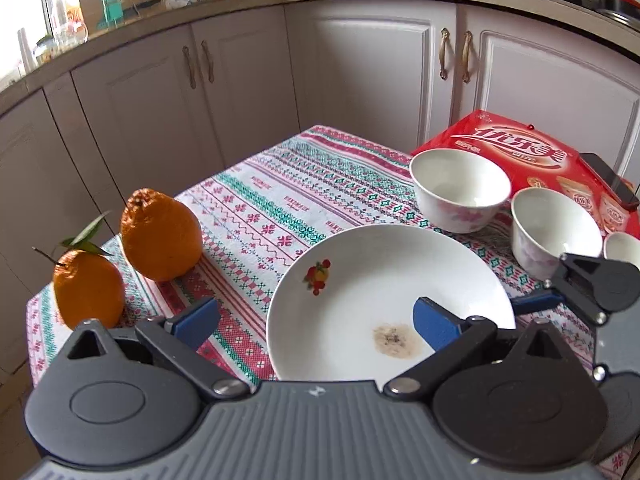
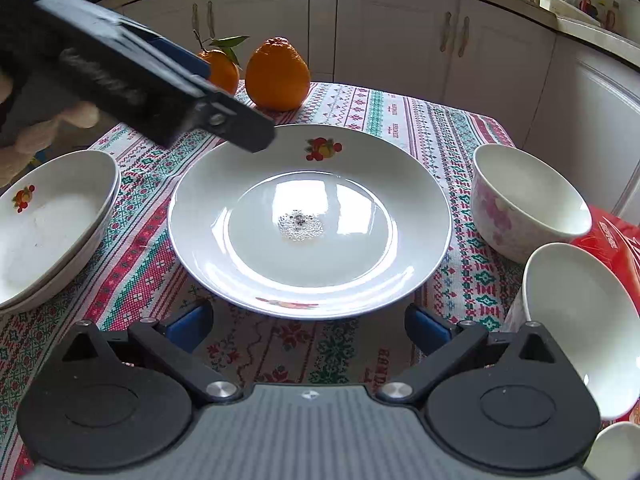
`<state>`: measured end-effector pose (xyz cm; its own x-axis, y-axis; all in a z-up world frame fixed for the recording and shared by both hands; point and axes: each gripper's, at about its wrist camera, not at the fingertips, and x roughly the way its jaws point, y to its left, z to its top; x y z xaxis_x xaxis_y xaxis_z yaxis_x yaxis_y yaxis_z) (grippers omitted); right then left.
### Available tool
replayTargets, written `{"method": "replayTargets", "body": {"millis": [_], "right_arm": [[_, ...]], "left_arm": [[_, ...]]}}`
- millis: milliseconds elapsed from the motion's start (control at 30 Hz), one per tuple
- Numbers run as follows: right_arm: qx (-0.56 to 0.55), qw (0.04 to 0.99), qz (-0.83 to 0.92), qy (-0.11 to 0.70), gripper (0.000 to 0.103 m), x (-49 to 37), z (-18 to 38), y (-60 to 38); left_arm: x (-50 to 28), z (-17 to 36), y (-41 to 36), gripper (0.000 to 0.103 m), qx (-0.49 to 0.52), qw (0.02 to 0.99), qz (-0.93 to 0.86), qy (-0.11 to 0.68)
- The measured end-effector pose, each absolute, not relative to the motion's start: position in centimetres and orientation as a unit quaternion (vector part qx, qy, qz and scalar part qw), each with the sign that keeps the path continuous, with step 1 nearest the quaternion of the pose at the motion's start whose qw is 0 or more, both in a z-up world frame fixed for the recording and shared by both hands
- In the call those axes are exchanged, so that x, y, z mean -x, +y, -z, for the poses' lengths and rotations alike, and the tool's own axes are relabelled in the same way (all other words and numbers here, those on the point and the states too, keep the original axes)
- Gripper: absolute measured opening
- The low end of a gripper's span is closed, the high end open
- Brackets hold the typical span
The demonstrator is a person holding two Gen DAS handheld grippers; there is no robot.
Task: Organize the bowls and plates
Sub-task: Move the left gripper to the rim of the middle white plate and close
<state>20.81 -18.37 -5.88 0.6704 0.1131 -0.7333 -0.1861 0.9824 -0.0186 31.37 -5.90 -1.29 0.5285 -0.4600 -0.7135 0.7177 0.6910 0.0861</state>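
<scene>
A white plate (image 2: 312, 220) with a fruit motif and a small dirty spot lies in the middle of the patterned tablecloth; it also shows in the left wrist view (image 1: 360, 292). My left gripper (image 1: 316, 320) is open, its jaws straddling the plate's near left rim. My right gripper (image 2: 308, 326) is open just before the plate's near edge, empty. Two stacked white plates (image 2: 48, 228) sit at the left. Floral bowls (image 1: 460, 188) (image 1: 554, 232) stand to the right, also in the right wrist view (image 2: 524, 204) (image 2: 580, 320).
Two oranges (image 1: 160, 236) (image 1: 88, 288) stand on the cloth's far left corner. A red snack box (image 1: 520, 152) with a phone (image 1: 608, 180) on it lies behind the bowls. Kitchen cabinets (image 1: 360, 80) surround the table. A small white cup (image 2: 616, 452) is at the lower right.
</scene>
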Motion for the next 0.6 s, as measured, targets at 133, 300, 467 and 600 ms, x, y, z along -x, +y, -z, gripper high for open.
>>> {"method": "replayTargets", "body": {"millis": [133, 300, 467, 600], "right_arm": [[0.047, 0.913, -0.081, 0.396, 0.103, -20.9, 5.9, -18.3], [0.052, 0.916, -0.077, 0.391, 0.103, -21.0, 5.9, -18.0], [0.058, 0.917, -0.072, 0.388, 0.103, -21.1, 6.1, -17.7], [0.062, 0.919, -0.070, 0.382, 0.102, -21.0, 6.1, -17.7]], "left_arm": [[-33.5, 2.3, -6.6, 0.102, -0.180, 0.842, 0.349, 0.370], [-35.3, 3.6, -8.0, 0.101, -0.180, 0.824, 0.359, 0.399], [-36.6, 4.4, -8.9, 0.097, -0.182, 0.810, 0.373, 0.415], [-37.4, 5.1, -9.4, 0.088, -0.183, 0.798, 0.380, 0.431]]}}
